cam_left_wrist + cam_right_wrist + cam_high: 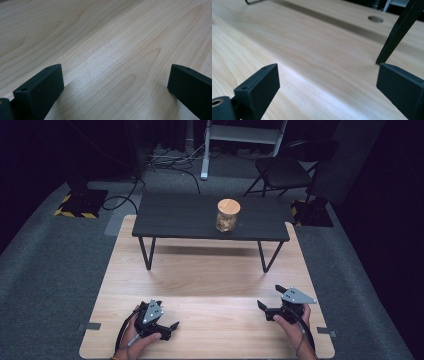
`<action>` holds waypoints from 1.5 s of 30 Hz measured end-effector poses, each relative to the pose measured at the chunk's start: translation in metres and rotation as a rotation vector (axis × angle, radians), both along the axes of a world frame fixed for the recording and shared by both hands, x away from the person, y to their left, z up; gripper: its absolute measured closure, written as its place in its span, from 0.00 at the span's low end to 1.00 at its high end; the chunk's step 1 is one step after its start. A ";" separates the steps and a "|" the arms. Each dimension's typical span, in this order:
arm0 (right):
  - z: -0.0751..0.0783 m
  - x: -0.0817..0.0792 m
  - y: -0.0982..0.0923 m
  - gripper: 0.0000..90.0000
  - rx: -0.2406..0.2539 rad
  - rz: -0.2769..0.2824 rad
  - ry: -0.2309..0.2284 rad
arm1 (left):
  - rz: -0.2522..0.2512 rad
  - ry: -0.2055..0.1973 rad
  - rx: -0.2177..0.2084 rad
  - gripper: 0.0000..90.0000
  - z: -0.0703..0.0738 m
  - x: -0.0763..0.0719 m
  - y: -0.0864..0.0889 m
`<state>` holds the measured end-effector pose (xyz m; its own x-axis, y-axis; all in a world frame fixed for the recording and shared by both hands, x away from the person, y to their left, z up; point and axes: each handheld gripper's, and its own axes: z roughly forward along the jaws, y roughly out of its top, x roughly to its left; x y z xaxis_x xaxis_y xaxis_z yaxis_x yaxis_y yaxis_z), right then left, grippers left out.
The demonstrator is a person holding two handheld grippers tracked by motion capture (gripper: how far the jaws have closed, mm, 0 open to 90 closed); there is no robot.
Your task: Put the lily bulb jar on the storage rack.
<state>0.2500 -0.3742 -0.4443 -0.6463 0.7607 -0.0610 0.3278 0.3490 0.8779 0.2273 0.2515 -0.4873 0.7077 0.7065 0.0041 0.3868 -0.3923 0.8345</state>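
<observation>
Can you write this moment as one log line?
left claw: open, empty | right claw: open, empty | wooden-lidded glass jar: on black table, untouched

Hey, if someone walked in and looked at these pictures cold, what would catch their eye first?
Probably the glass jar with its pale wooden lid, standing alone on the small dark table at the far end of the light wood board. Next, the two hand-held tools at the near edge: the left gripper and the right gripper, both resting low over the board with their fingers spread wide and holding nothing.
</observation>
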 end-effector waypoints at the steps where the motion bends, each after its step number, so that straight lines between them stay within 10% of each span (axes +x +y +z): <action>1: -0.002 -0.001 0.000 0.05 0.001 0.002 0.005 | 0.000 0.000 0.000 0.01 0.000 0.000 0.000; 17: -0.031 -0.013 -0.002 0.05 -0.042 0.003 0.119 | 0.000 0.000 0.000 0.01 0.000 0.000 0.000; 45: -0.036 -0.015 -0.005 0.02 -0.029 0.001 0.112 | 0.000 0.000 0.000 0.01 0.000 0.000 0.000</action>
<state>0.2348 -0.3789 -0.4807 -0.6510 0.7590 -0.0102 0.4230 0.3739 0.8254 0.2272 0.2515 -0.4874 0.7078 0.7064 0.0040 0.3868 -0.3922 0.8346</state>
